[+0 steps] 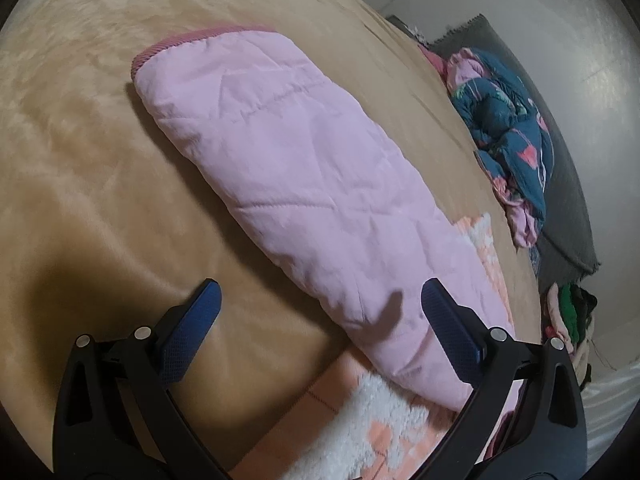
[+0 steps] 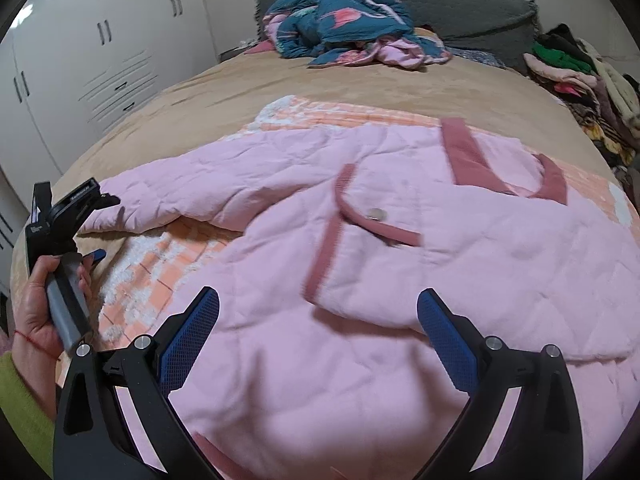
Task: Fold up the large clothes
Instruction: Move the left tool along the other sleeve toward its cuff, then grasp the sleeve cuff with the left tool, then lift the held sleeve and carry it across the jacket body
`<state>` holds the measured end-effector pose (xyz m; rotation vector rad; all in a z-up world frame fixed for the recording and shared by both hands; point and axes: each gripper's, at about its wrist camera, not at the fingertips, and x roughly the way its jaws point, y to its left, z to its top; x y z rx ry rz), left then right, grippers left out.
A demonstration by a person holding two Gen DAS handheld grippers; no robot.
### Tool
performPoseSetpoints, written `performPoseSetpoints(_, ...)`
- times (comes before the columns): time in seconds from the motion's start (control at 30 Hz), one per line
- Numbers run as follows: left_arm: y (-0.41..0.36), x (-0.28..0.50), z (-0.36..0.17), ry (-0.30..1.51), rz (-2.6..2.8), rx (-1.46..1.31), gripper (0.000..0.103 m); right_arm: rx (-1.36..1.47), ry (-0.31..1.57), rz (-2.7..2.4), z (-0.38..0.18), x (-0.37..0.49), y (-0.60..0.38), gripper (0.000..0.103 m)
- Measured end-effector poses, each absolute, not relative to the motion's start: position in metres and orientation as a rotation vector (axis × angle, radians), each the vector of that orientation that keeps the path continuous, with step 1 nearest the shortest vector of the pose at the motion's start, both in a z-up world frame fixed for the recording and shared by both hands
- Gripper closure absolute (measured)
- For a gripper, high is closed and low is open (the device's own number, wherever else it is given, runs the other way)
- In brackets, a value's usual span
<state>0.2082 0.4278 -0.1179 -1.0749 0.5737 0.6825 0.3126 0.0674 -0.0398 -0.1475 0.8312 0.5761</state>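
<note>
A pink quilted jacket point(image 2: 400, 264) with darker pink trim lies spread on the tan bed point(image 2: 200, 108), partly over an orange-and-white blanket point(image 2: 168, 264). Its sleeve point(image 1: 288, 168) stretches out to the left, cuff point(image 1: 176, 44) at the far end. My left gripper point(image 1: 320, 304) is open just above the sleeve near its shoulder end, one finger over the bedspread, one over the sleeve. It also shows in the right wrist view point(image 2: 94, 256), held in a hand. My right gripper point(image 2: 318, 312) is open over the jacket's body, near a flap with a snap button point(image 2: 376, 213).
A crumpled teal and pink garment point(image 2: 348, 24) lies at the head of the bed against a grey headboard cushion point(image 2: 460, 4). A pile of clothes point(image 2: 588, 80) sits at the right. White wardrobes point(image 2: 100, 60) stand at the left.
</note>
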Motion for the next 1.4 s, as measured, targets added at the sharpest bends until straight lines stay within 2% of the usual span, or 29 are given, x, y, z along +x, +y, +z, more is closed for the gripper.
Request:
performPoseSetpoints(0.13,0.431,0.212,-0.118,0.565,0.708,-1.067,0.010,-0.115,0.823,0.535,-0.032,0.309,0.041,0.004)
performPoseSetpoints(0.2,0.436,0.215,-0.116,0.568,0.732,-1.049,0.017,-0.094,0.817,0.519,-0.028,0.305,0.025,0.004)
performPoseSetpoints(0.23,0.438,0.215,-0.116,0.566,0.743,-1.044,0.031,-0.086,0.814,0.505,-0.026,0.304,0.018,0.004)
performPoseSetpoints(0.27,0.441,0.214,-0.115,0.558,0.757,-1.042,0.052,-0.078,0.812,0.492,-0.024,0.303,0.011,0.004)
performPoseSetpoints(0.33,0.447,0.214,-0.117,0.557,0.750,-1.044,0.072,-0.062,0.804,0.466,-0.021,0.300,-0.003,0.004)
performPoseSetpoints(0.37,0.449,0.213,-0.118,0.553,0.742,-1.043,0.080,-0.058,0.799,0.456,-0.020,0.299,-0.009,0.004)
performPoseSetpoints(0.47,0.449,0.207,-0.112,0.513,0.722,-1.066,0.092,-0.032,0.783,0.425,-0.019,0.294,-0.026,0.004)
performPoseSetpoints(1.07,0.400,0.204,0.001,0.378,0.606,-0.840,0.097,0.081,0.761,0.313,-0.015,0.262,-0.109,0.004)
performPoseSetpoints(1.4,0.343,0.207,0.060,0.324,0.491,-0.693,0.097,0.134,0.730,0.299,-0.002,0.247,-0.143,0.004)
